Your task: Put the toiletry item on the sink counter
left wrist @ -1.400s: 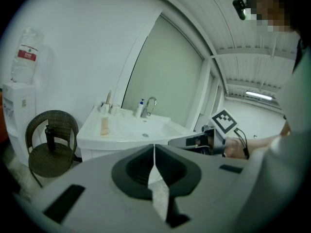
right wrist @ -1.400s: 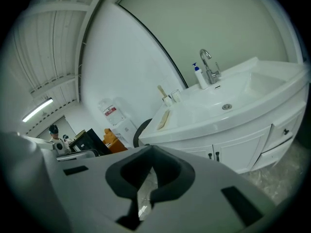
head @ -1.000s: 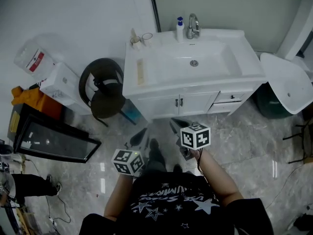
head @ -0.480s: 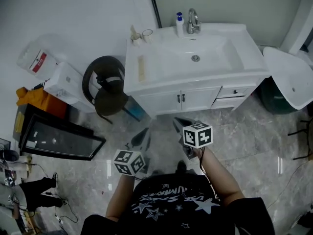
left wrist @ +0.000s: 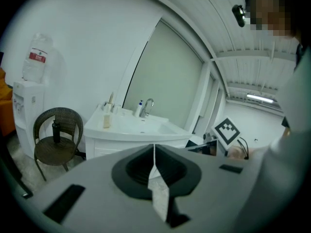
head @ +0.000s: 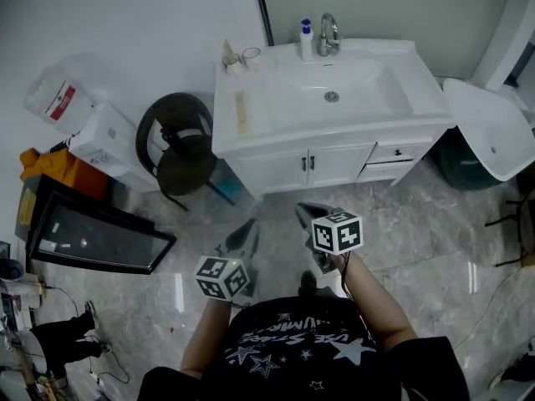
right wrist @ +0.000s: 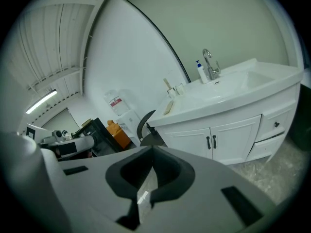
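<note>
Toiletry item: we cannot settle which thing is meant.

- Candidate one: a dark bottle (left wrist: pixel 56 131), upright on the seat of the wicker chair (head: pixel 188 174), just left of the sink counter (head: pixel 266 124).
- Candidate two: a blue-capped pump bottle (head: pixel 307 42), standing at the counter's far edge beside the faucet (head: pixel 328 33).
- Left gripper (left wrist: pixel 154 152) and right gripper (right wrist: pixel 151 154): jaws closed with nothing between them. Both are held on the near side, well apart from counter and chair.
- Step, in our judgement: either an item is yet to be fetched, or it already stands on the counter. The scene fits both, so we name no move.
- Containers: the basin (head: pixel 368 90) is bare but for its drain. A cup (head: pixel 250 55) stands at the counter's far left corner, contents unreadable. The cabinet doors (head: pixel 288 174) are shut.
</note>
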